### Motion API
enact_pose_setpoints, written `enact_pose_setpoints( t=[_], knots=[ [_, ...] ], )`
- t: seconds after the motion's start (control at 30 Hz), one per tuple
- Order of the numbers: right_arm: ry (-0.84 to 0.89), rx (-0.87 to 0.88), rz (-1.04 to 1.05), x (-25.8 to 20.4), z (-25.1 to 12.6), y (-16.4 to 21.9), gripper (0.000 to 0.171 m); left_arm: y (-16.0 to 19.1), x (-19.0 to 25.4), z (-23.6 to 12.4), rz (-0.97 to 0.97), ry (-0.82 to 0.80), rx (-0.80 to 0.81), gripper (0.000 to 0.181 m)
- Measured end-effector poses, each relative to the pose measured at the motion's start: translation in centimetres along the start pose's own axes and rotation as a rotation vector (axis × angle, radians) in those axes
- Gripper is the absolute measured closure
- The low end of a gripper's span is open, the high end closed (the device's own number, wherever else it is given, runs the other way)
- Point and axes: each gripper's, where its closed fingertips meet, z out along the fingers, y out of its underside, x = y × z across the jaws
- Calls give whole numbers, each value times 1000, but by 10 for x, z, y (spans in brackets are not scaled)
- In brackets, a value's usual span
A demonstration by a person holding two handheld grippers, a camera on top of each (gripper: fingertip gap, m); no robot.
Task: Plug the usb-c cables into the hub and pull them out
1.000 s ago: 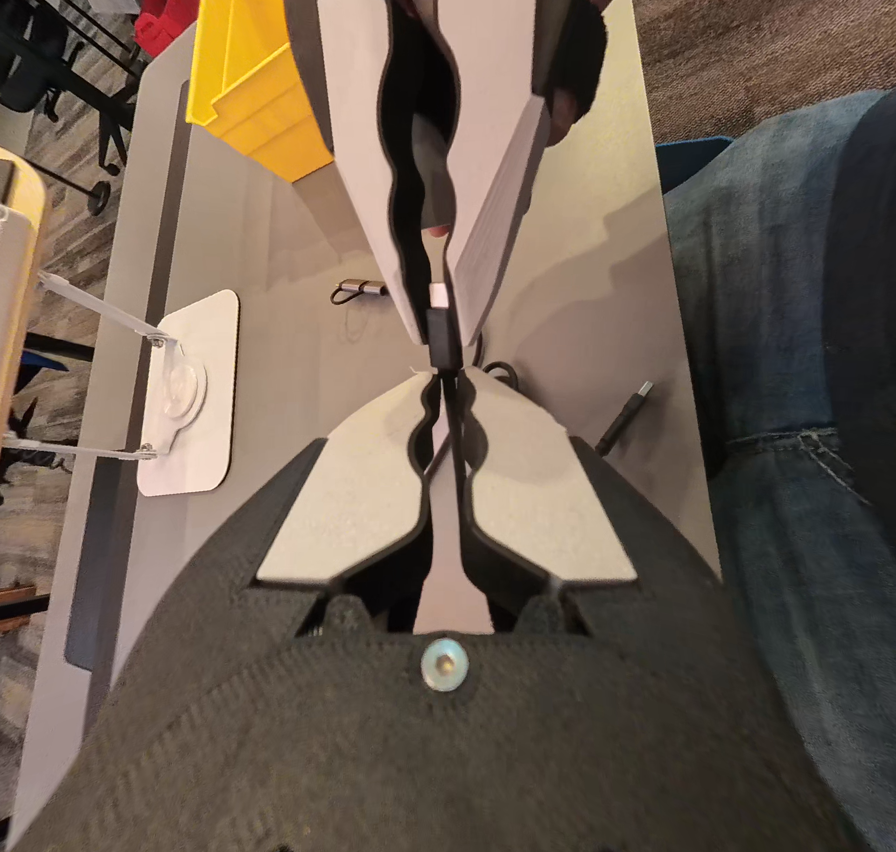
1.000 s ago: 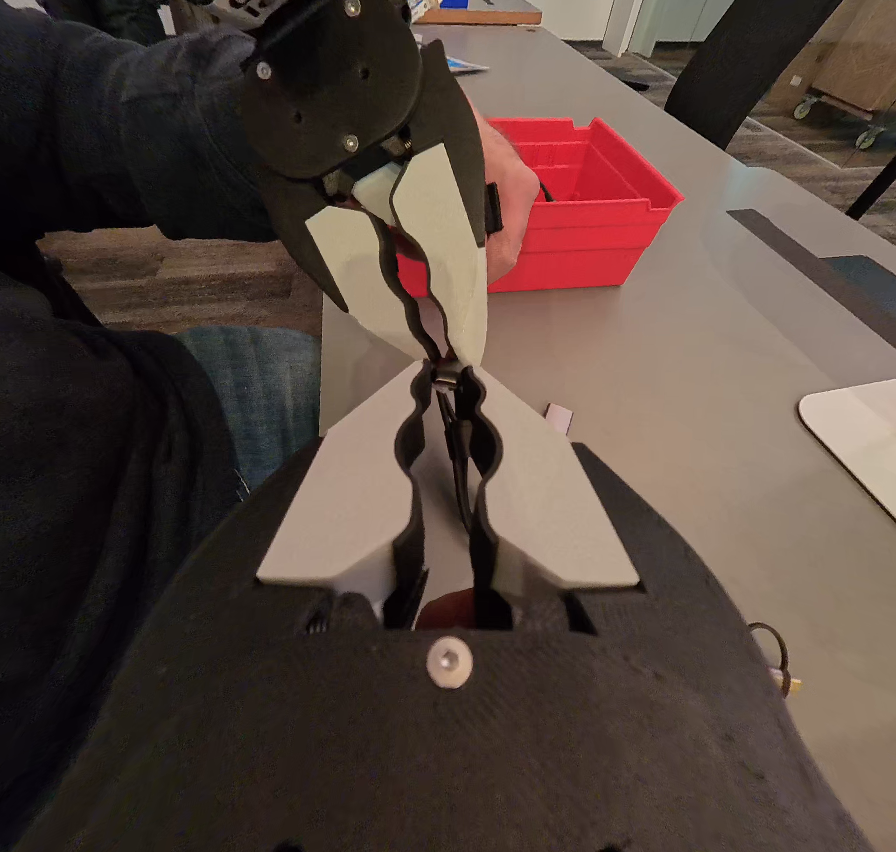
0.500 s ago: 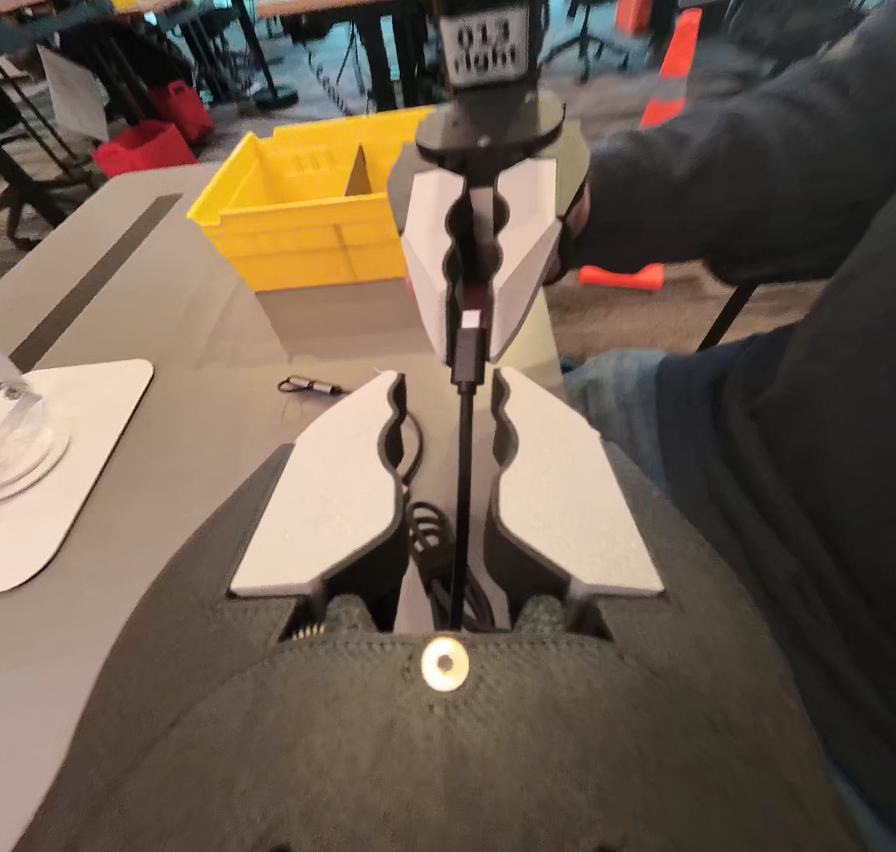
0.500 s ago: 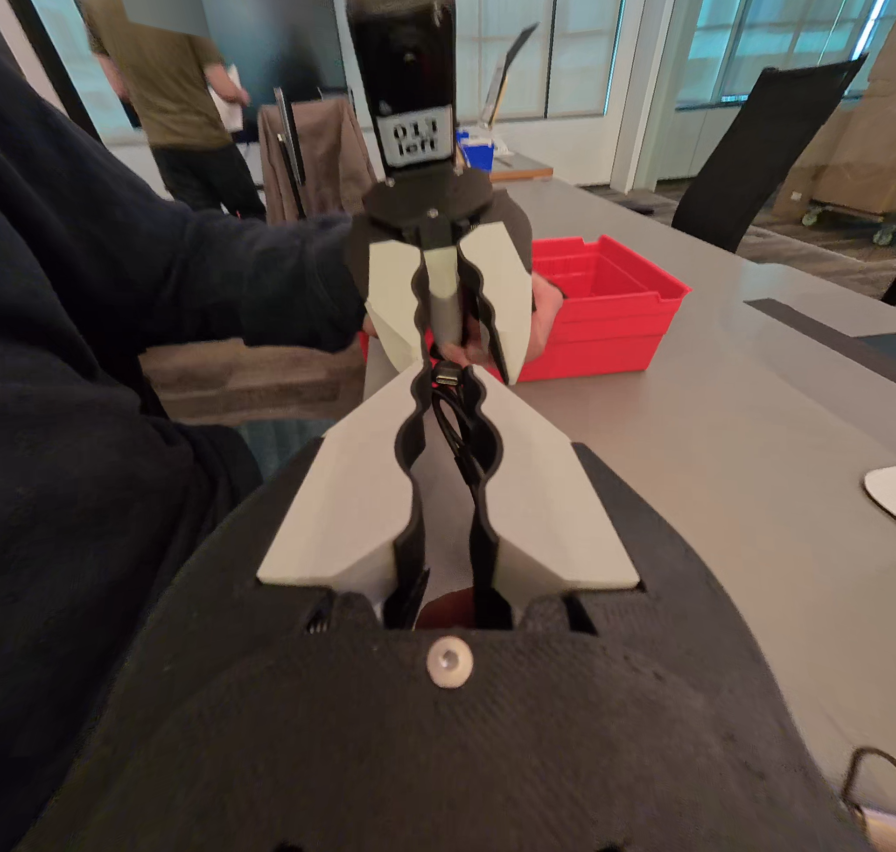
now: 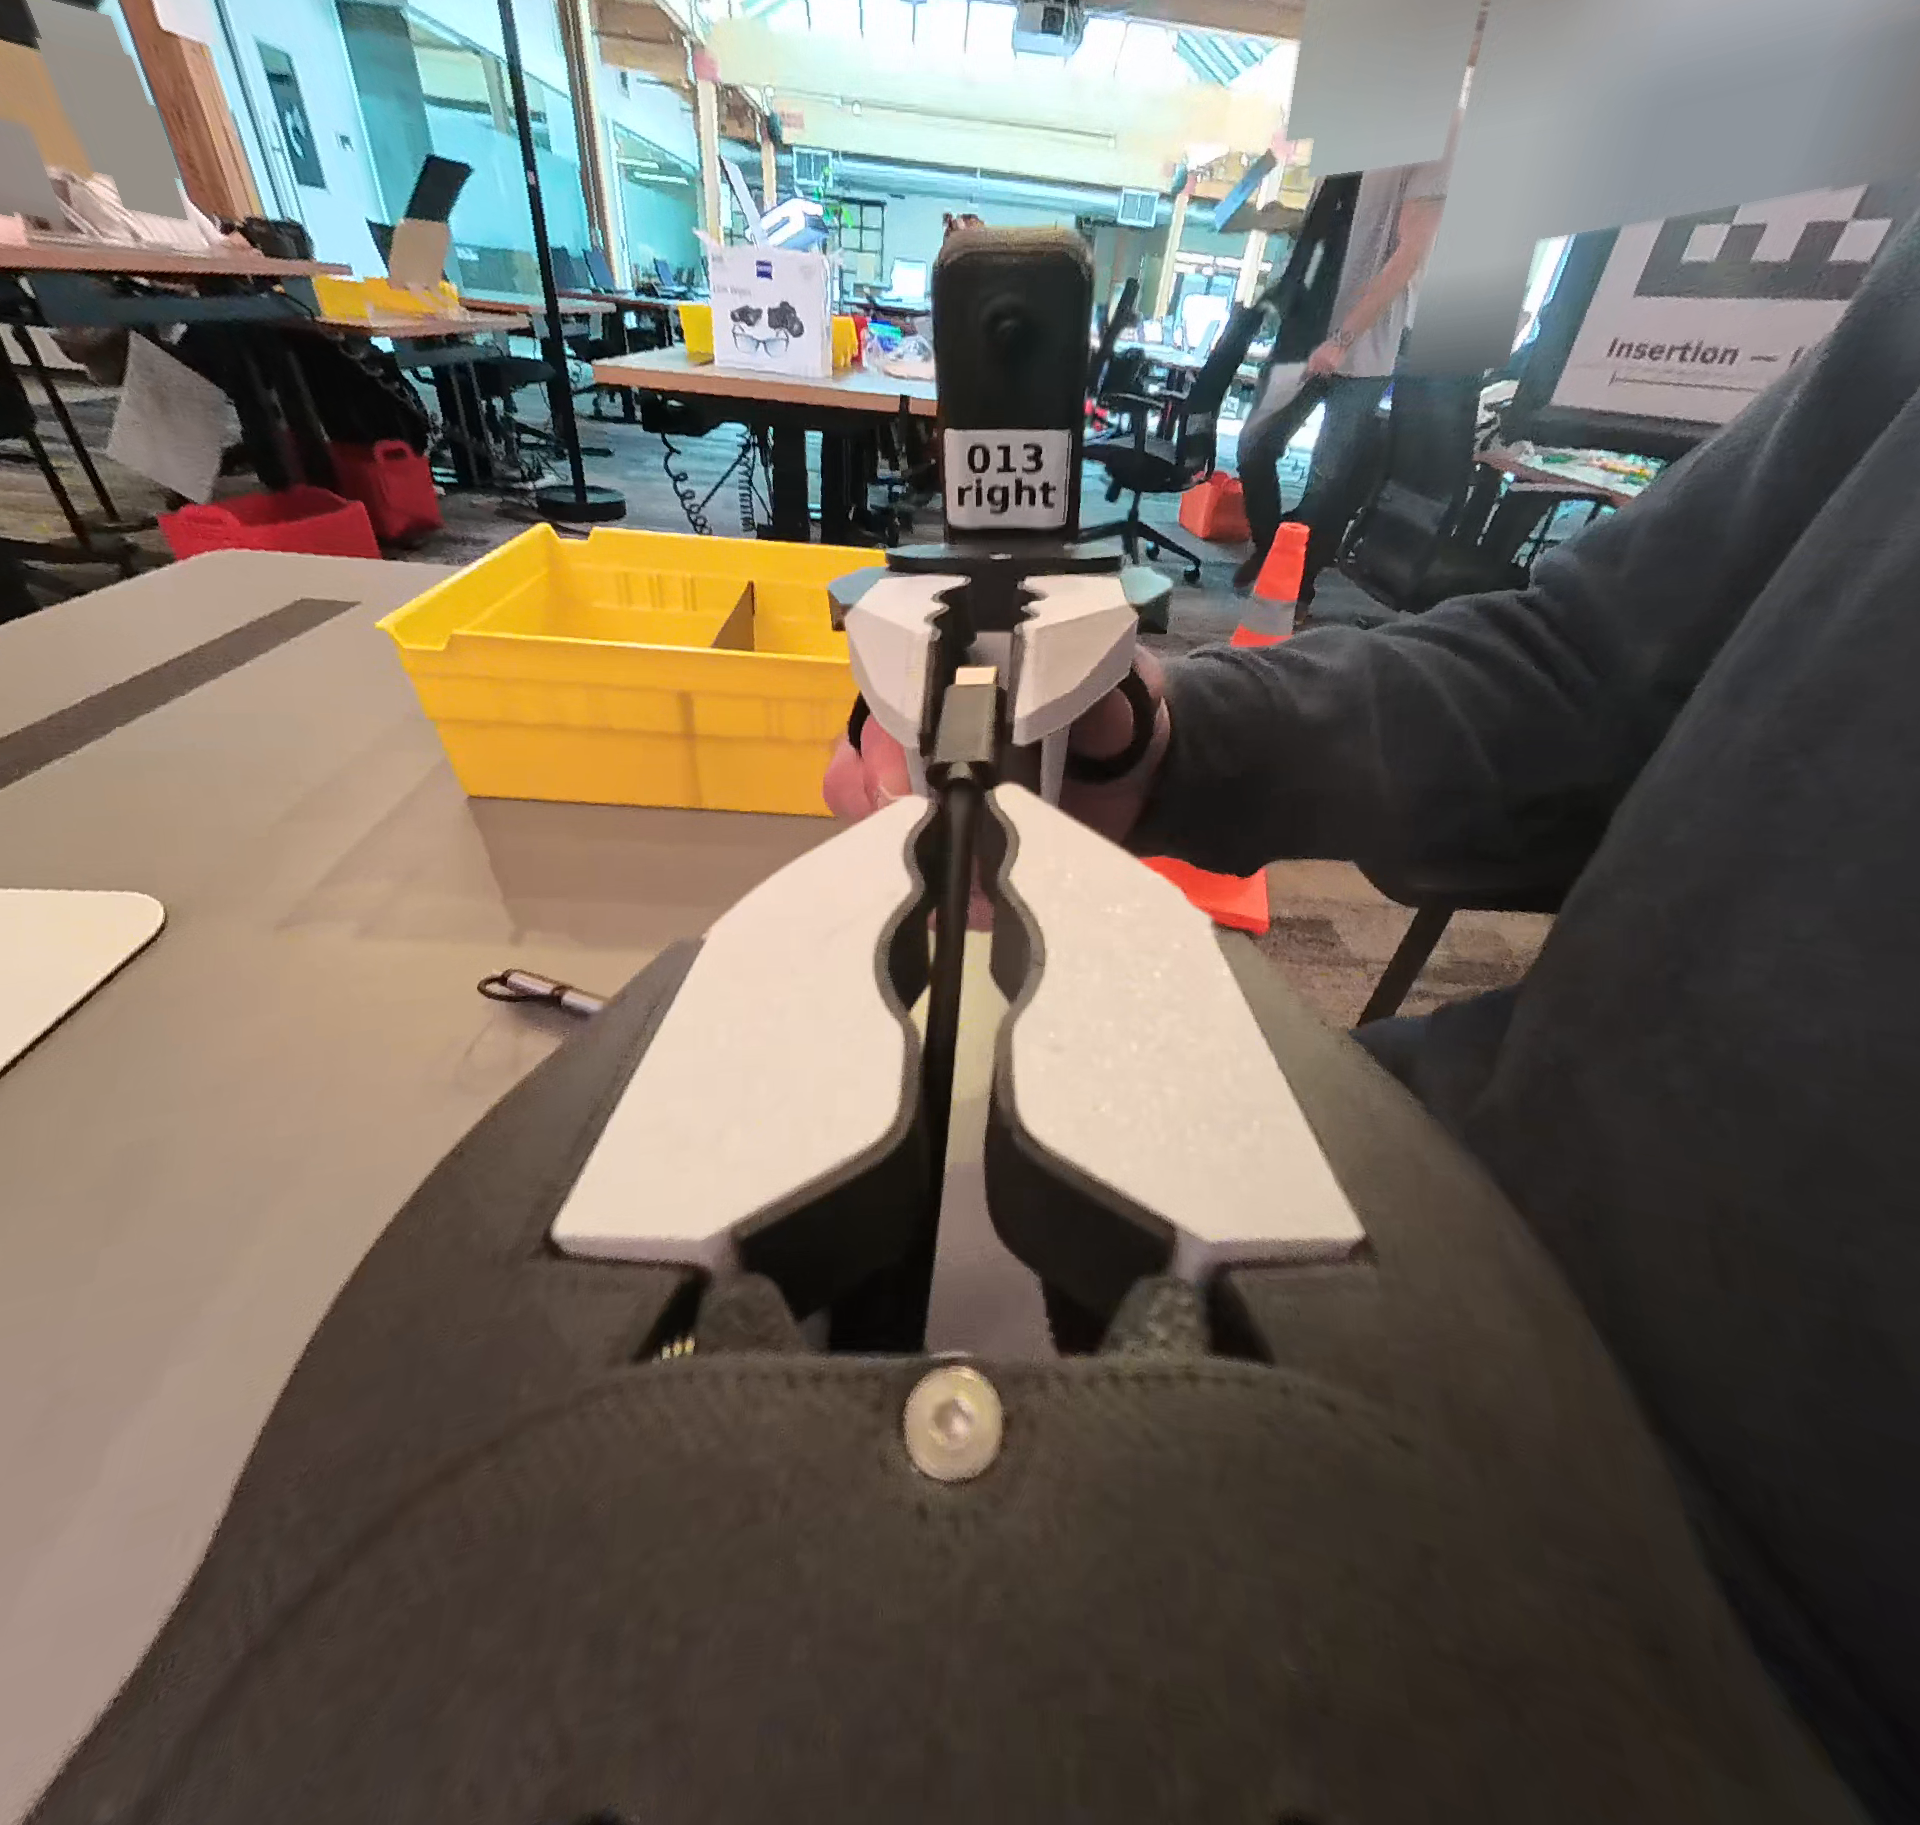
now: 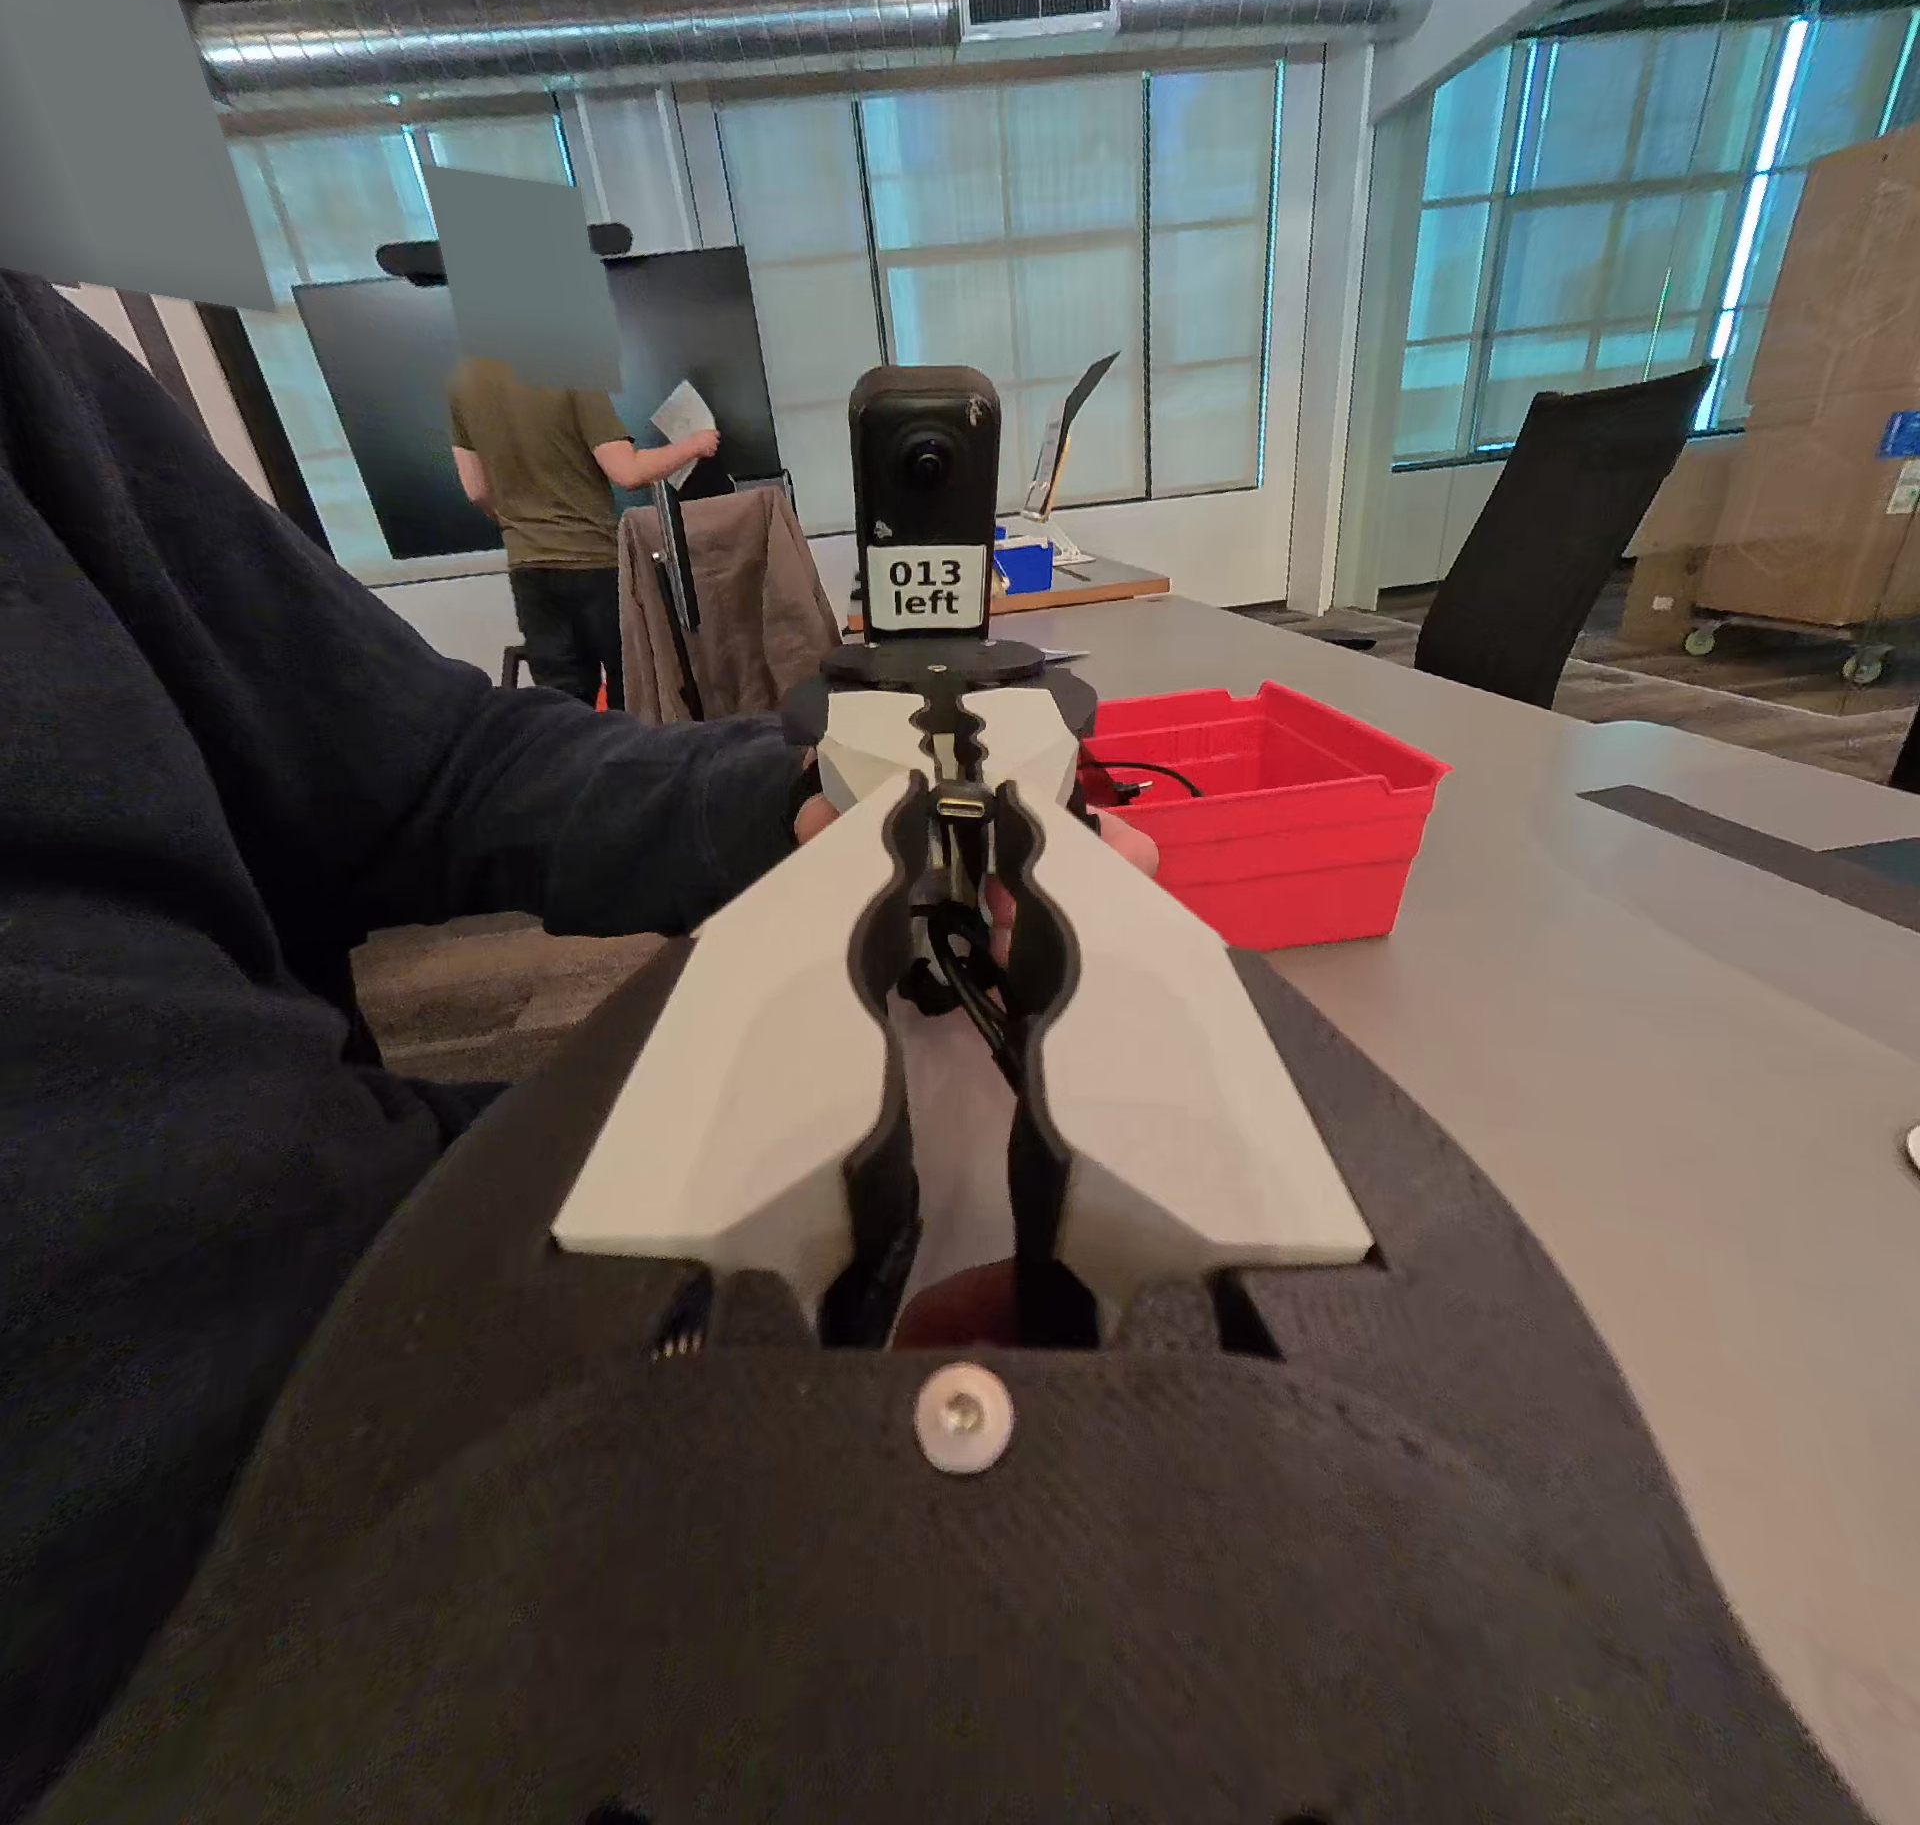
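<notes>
USB-C cable (image 5: 951, 944) is black and runs up the centre of the left wrist view, between the fingers of the left gripper (image 5: 961, 804). The jaws are clamped on the cord just behind the plug (image 5: 961, 726). Plug sticks out past the fingertips with its metal tip bare, pointing at the right gripper (image 5: 987, 653) facing it at frame centre. Can't tell whether the tip touches anything there.

Right wrist view: right gripper (image 6: 958, 793) is squeezed together on a small dark connector piece with an oval metal face at the very tips, taken for the hub (image 6: 956, 807) but not certain. A black lead (image 6: 982, 1006) loops back from it between the jaws. The left gripper (image 6: 940, 736) sits just beyond, nose to nose, fingers close together.

Both tools are held above the near edge of a grey table (image 5: 260, 944), dark sleeves coming in from the sides.

Others:
- yellow bin (image 5: 623, 674) mid-left of the left view
- small dark looped adapter (image 5: 540, 991) lying on the table, lower left of the bin
- white pad (image 5: 62, 944) at the left edge
- red bin (image 6: 1268, 819) right of centre in the right view – a black cable (image 6: 1143, 783) inside it
</notes>
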Motion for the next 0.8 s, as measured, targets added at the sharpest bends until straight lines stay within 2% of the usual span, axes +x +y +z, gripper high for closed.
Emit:
enact_pose_setpoints(
  t=[0.17,0.4,0.8],
  knots=[
    [-14,46,0,-3,-2,-7,161,-9,4,3,-51,21,74,176],
    [-28,82,11,-5,-3,-13,161,-21,6,4,-94,10,195,164],
    [-28,110,3,-5,-6,-18,161,-25,8,8,-151,1,255,169]
  ],
)
